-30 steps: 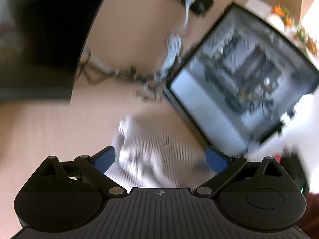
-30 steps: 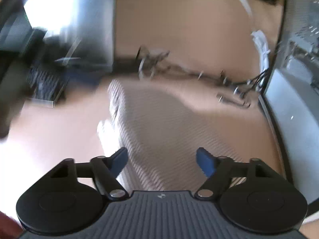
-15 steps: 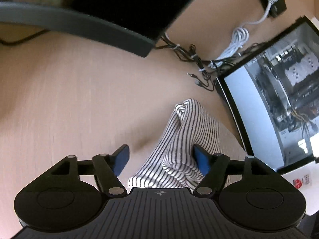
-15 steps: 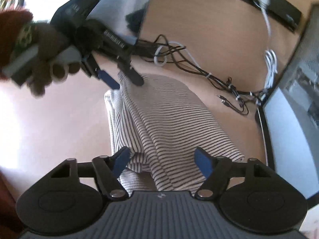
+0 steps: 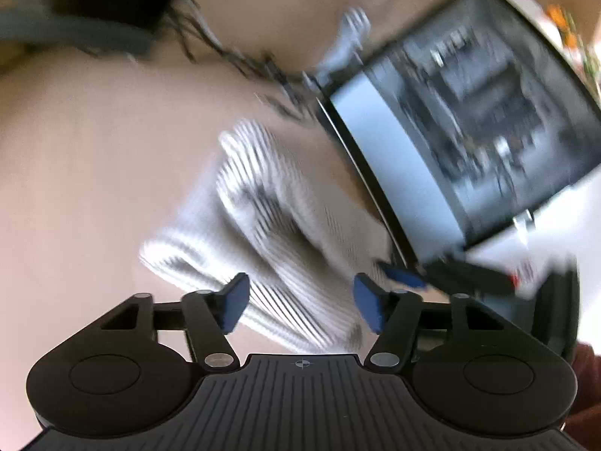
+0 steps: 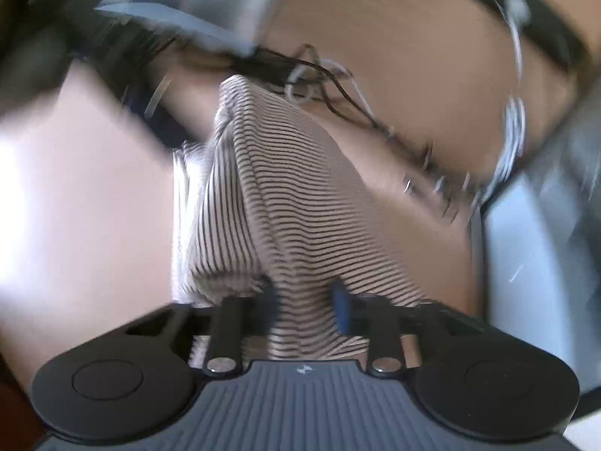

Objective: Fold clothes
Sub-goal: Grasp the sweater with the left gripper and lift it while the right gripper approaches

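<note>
A striped garment [image 6: 285, 203], white with thin dark stripes, lies bunched on a light wooden tabletop [image 6: 82, 206], folded over itself in thick rolls. In the right wrist view it rises as a ridge from the gripper toward a tangle of dark cables [image 6: 330, 86] at the far side.

The right gripper [image 6: 304, 300] has just been closing, and its 2 blue pads now stand close together with a fold of the near edge of the cloth pinched between them. The fabric bulges out on both sides of the pads and looks clamped there.

The left gripper [image 5: 300, 302] has also just been closing, yet its pads stand apart. The striped cloth [image 5: 263, 225] lies between and beyond them. The frame is smeared by motion, so contact is hard to judge, but the pads appear not to press on the fabric.

To the right of the garment sits an open computer case [image 5: 469, 112], its dark frame edge just beside the cloth, with boards and wiring showing inside. A white coiled cord [image 5: 345, 37] lies near its far corner. At the right edge of the left wrist view the other gripper's blue fingertip [image 5: 402, 274] shows against the cloth's edge, close to the case.
</note>
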